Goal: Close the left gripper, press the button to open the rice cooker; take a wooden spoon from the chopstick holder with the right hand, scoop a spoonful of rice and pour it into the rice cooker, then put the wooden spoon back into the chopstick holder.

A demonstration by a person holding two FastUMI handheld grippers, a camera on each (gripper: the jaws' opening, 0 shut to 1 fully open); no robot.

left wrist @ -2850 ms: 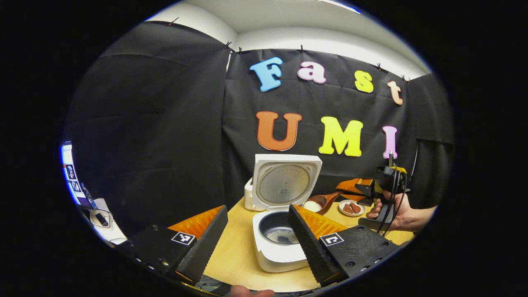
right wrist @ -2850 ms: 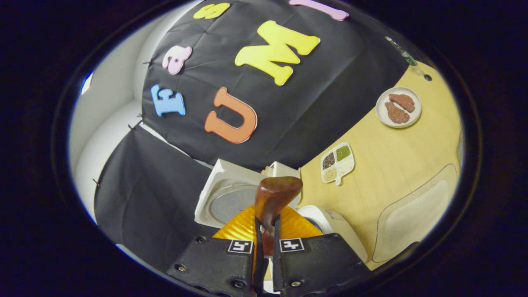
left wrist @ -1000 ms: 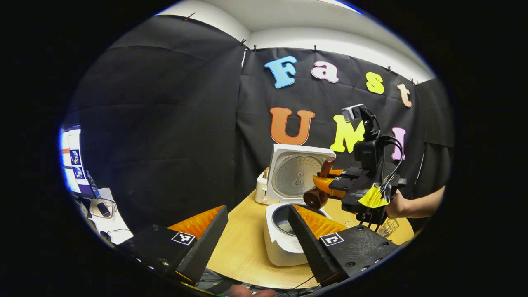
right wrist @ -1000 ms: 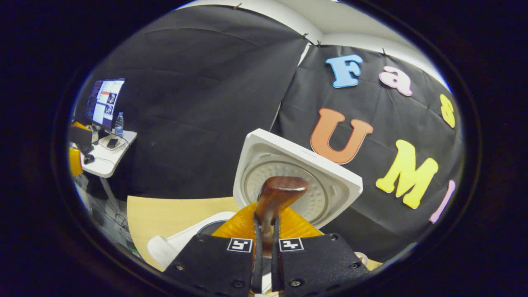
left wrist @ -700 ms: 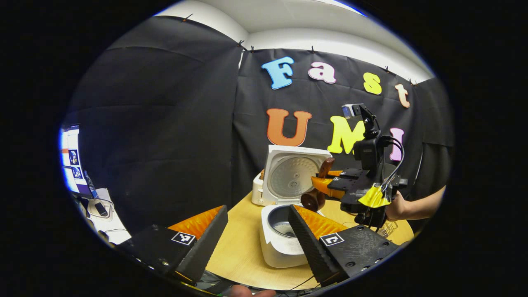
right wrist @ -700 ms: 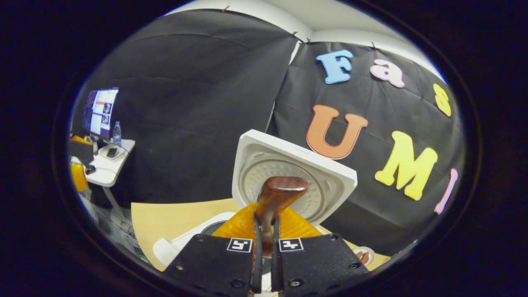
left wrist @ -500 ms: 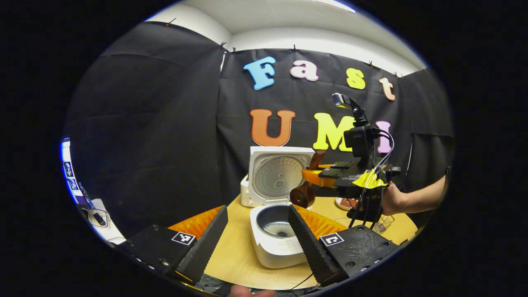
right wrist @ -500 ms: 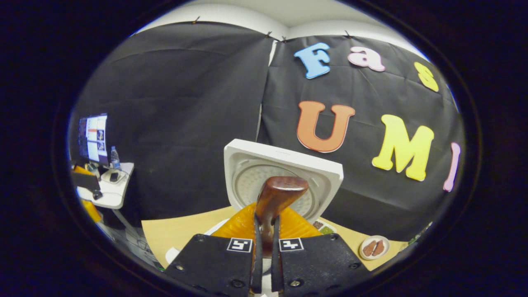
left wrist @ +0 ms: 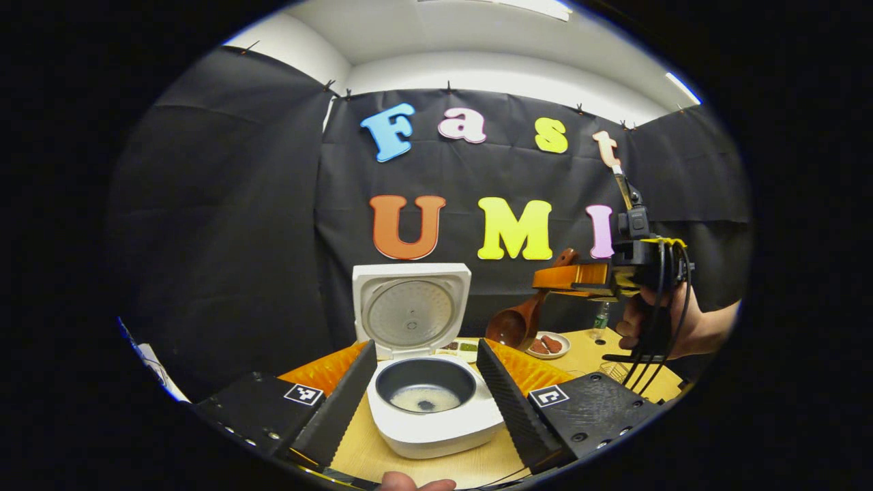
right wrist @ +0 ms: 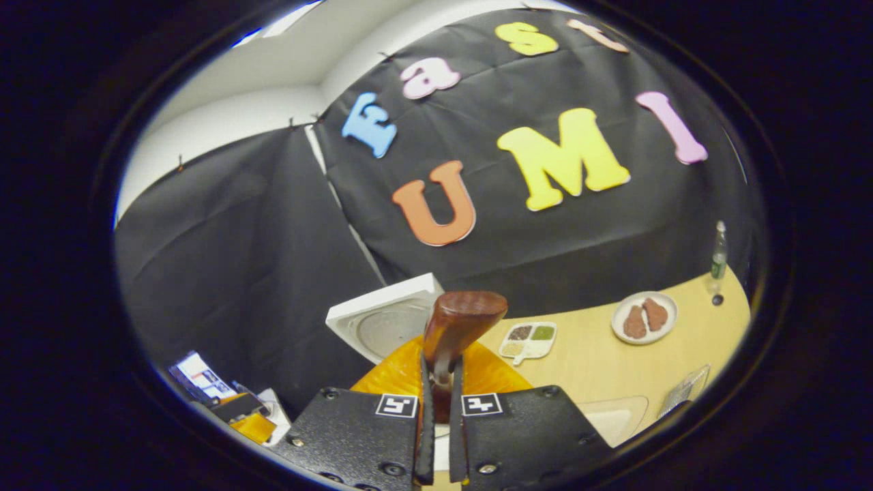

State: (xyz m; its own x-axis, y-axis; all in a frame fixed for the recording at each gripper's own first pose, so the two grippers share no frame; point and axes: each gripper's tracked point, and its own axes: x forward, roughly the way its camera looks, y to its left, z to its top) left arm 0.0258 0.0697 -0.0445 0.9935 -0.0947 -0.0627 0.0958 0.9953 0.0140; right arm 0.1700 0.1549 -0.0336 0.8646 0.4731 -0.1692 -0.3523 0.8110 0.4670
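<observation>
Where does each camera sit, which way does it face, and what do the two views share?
Left gripper view: rides the open left gripper, facing the open rice cooker; the hand holding the right gripper shows.
Right gripper view: rides the right gripper, shut on the wooden spoon, facing the table.
Shared: cooker lid, spoon, meat plate, divided dish.

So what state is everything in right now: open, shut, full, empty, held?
Rice cooker: lid open and upright, a little rice in the pot.
Wooden spoon: held in the air right of the cooker, bowl hanging down.
Right gripper: shut on the spoon's handle.
Left gripper: open, holding nothing.
Small plate: on the table, two brown pieces on it.
Divided dish: on the table, compartments filled.
</observation>
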